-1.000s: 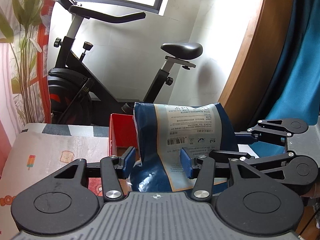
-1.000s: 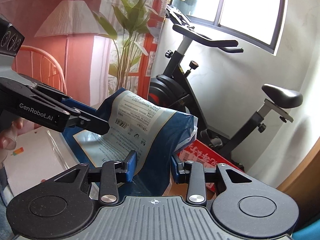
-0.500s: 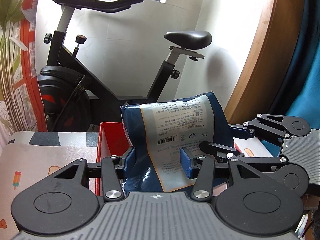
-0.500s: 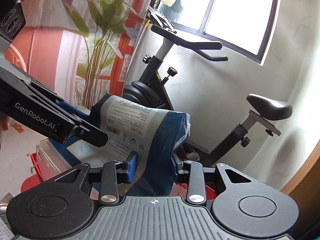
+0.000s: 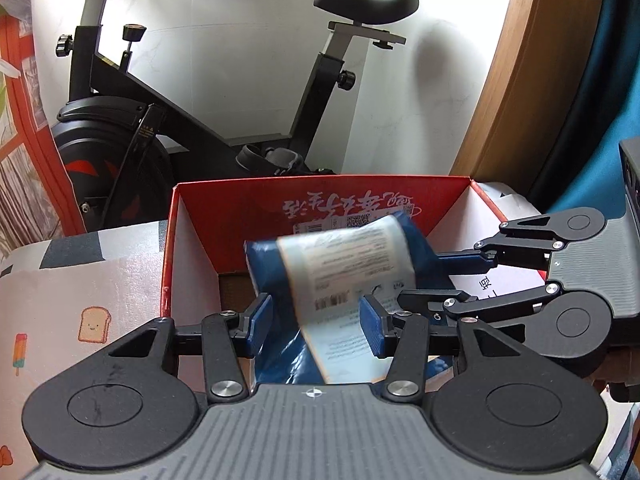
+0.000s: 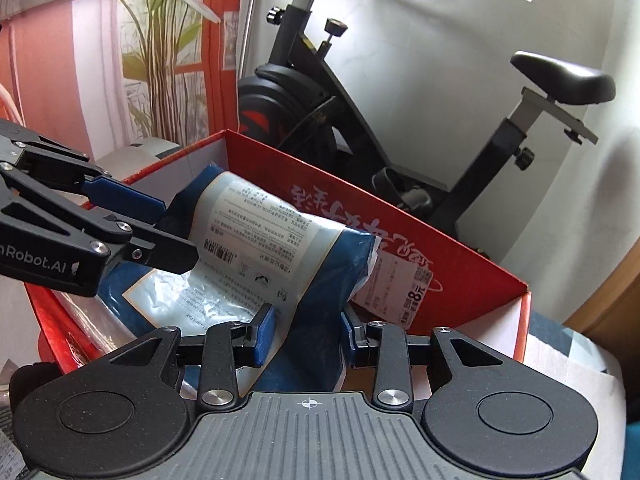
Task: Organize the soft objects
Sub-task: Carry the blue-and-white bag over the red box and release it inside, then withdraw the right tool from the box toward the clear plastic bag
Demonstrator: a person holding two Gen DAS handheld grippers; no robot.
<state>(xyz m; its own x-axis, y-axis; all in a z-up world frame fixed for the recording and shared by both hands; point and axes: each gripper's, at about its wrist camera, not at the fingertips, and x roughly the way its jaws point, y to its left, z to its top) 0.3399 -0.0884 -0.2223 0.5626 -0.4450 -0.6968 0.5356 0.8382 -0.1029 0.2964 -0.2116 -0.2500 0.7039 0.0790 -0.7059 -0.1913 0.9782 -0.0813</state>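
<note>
the blue soft pack (image 5: 344,276), a plastic-wrapped packet with a pale printed label, is over the open red box (image 5: 320,196) and partly inside it. its upper end leans toward the box's far wall; its lower end runs back over the near edge toward both cameras. the left wrist view is blurred on the pack, so its exact tilt is hard to read there.

the left gripper (image 5: 316,320) has its blue pads on either side of the pack's lower end. the jaws look set wider than the pack, with a gap showing at the left pad, so i judge them loose or only lightly touching; i cannot tell for sure. the right gripper (image 6: 306,336) has its jaws pressed in on the pack's dark blue edge, pinching it. in the right wrist view the left gripper (image 6: 160,224) comes in from the box's left side and meets the pack's upper left part.

the box stands at the far edge of a surface covered with a cartoon-print cloth (image 5: 80,304). an exercise bike (image 5: 192,112) stands behind it, and a plant (image 6: 160,60) at the left.

as a judgement, the carry is nearly over: the pack is at the box but not yet lying on its floor. what is left is to lower it flat, free both grips and draw back. something pale lies in the box's left corner, unclear what. whether other soft things wait cannot be seen.
</note>
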